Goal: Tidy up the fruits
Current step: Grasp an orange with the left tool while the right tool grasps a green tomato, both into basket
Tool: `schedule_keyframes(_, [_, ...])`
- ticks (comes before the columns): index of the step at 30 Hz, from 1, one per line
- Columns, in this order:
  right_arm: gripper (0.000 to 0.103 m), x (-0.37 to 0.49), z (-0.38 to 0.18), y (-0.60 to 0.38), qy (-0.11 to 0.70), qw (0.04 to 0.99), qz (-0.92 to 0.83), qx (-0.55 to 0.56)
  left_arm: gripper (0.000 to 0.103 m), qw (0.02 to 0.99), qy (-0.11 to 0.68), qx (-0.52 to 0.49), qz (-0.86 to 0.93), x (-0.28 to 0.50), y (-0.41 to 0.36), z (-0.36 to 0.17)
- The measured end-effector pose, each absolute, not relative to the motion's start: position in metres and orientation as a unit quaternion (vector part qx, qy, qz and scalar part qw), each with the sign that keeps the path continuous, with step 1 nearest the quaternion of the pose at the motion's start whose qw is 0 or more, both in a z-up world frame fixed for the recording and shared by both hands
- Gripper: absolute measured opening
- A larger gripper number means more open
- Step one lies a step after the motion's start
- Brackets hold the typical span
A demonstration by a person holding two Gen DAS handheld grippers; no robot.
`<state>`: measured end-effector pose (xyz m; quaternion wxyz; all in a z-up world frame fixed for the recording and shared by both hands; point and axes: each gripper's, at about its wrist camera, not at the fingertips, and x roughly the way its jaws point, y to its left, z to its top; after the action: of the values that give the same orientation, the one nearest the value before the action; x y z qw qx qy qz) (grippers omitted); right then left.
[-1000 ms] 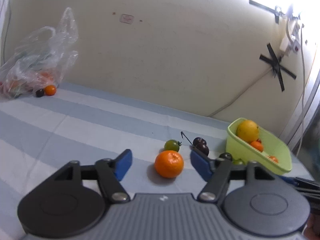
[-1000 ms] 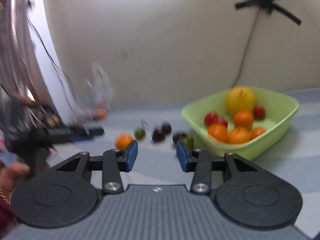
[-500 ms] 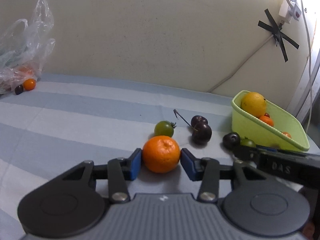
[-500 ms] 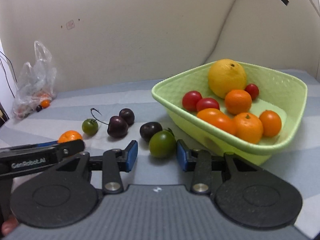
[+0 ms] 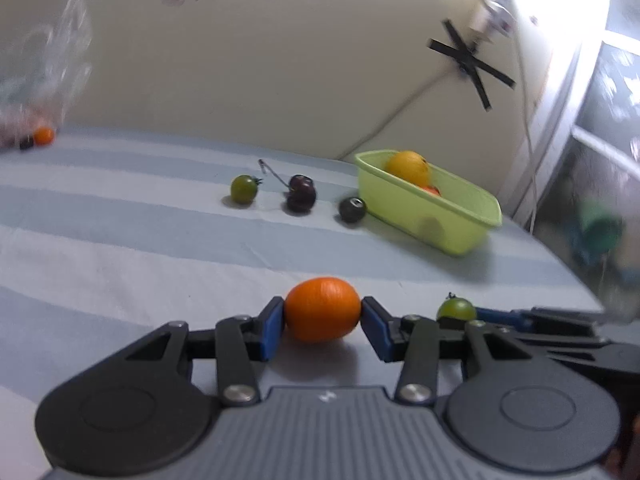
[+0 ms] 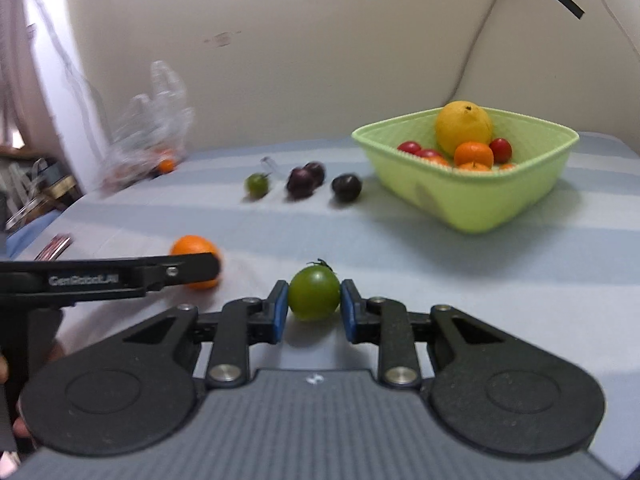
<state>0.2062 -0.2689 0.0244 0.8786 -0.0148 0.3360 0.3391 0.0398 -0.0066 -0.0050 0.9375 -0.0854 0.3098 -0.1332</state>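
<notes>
Two grippers are in view, and each one pinches one fruit. The left gripper has both blue pads pressed on an orange. The right gripper is closing its jaws on a green tomato, and the pads touch its two sides. On the striped cloth four more loose fruits lie in a row, well apart from the grippers: one small green tomato, two dark cherries that touch each other, and one dark plum just beside the green basket. The right wrist view looks into the basket. There it shows one big lemon, three red tomatoes, and several oranges, of which I can count one whole and parts of at least two more. The left wrist view shows the basket from its end, so only the lemon and a bit of one orange fruit show above the rim. Far off by the wall lies a clear plastic bag with one small orange at its edge. A small dark fruit beside that orange shows only in the left wrist view. Only the right wrist view shows a person's hand at the left edge, under the left gripper's side.
</notes>
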Motion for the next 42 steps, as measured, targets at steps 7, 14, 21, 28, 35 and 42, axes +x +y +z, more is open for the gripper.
schedule_keyframes(7, [0.034, 0.183, 0.019, -0.266, 0.309, 0.89, 0.328, -0.068, 0.053, 0.939, 0.315, -0.076, -0.114, 0.043, -0.012, -0.005])
schedule_keyframes(14, [0.041, 0.185, 0.02, -0.267, 0.309, 0.887, 0.335, -0.067, 0.053, 0.941, 0.314, -0.062, -0.108, 0.042, -0.018, -0.006])
schedule_keyframes(21, [0.041, 0.184, 0.019, -0.267, 0.308, 0.888, 0.334, -0.07, 0.044, 0.941, 0.31, -0.068, -0.119, 0.04, -0.016, -0.006])
schedule_keyframes(28, [0.031, 0.182, 0.02, -0.265, 0.304, 0.893, 0.321, -0.082, 0.042, 0.94, 0.309, -0.071, -0.128, 0.04, -0.015, -0.006])
schedule_keyframes(35, [0.031, 0.185, 0.026, -0.277, 0.293, 0.895, 0.333, -0.042, 0.042, 0.928, 0.308, -0.132, -0.161, 0.057, -0.008, 0.005])
schedule_keyframes(42, [0.031, 0.219, 0.066, -0.301, 0.191, 0.94, 0.282, -0.014, 0.042, 0.932, 0.27, -0.13, -0.205, 0.126, -0.049, 0.051])
